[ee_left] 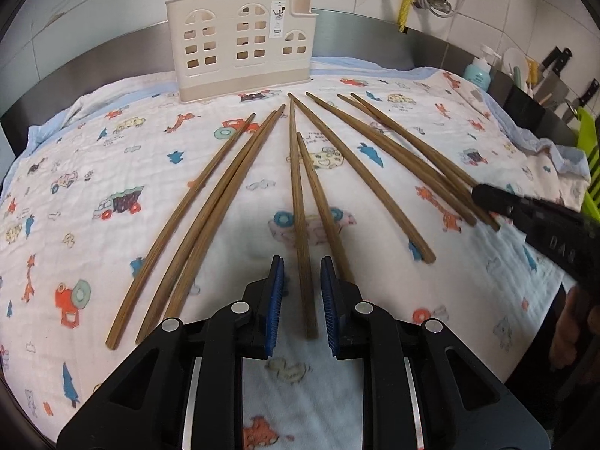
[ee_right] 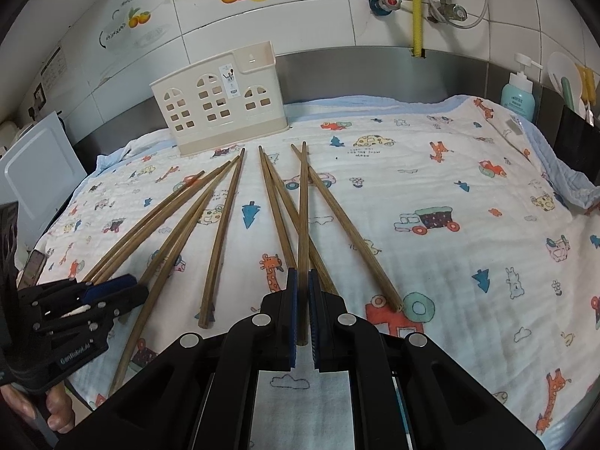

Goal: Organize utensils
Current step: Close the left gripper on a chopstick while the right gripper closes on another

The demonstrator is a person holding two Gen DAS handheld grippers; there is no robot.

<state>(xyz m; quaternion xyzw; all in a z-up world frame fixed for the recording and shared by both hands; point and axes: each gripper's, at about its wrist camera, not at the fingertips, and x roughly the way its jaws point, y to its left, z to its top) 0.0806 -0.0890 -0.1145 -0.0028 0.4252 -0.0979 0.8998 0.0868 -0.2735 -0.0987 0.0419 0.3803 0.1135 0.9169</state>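
Note:
Several long wooden chopsticks [ee_left: 240, 172] lie fanned out on a cartoon-print cloth [ee_left: 112, 157]. A cream utensil holder [ee_left: 240, 48] stands upright at the back, also in the right wrist view [ee_right: 221, 105]. My left gripper [ee_left: 302, 262] sits low over the cloth and straddles one chopstick [ee_left: 298, 202]. Its blue pads stand a little apart from the wood on both sides. My right gripper [ee_right: 302, 273] is shut on another chopstick [ee_right: 303, 206], which crosses over its neighbours. Each gripper also shows in the other's view: the right gripper [ee_left: 482, 195] and the left gripper [ee_right: 133, 287].
A teal soap bottle [ee_right: 517, 93] and a black rack [ee_left: 525, 101] with knives and utensils stand at the back right. A green rack [ee_left: 588, 138] is at the right edge. A white board [ee_right: 33, 172] leans at the left. A tiled wall with pipes rises behind.

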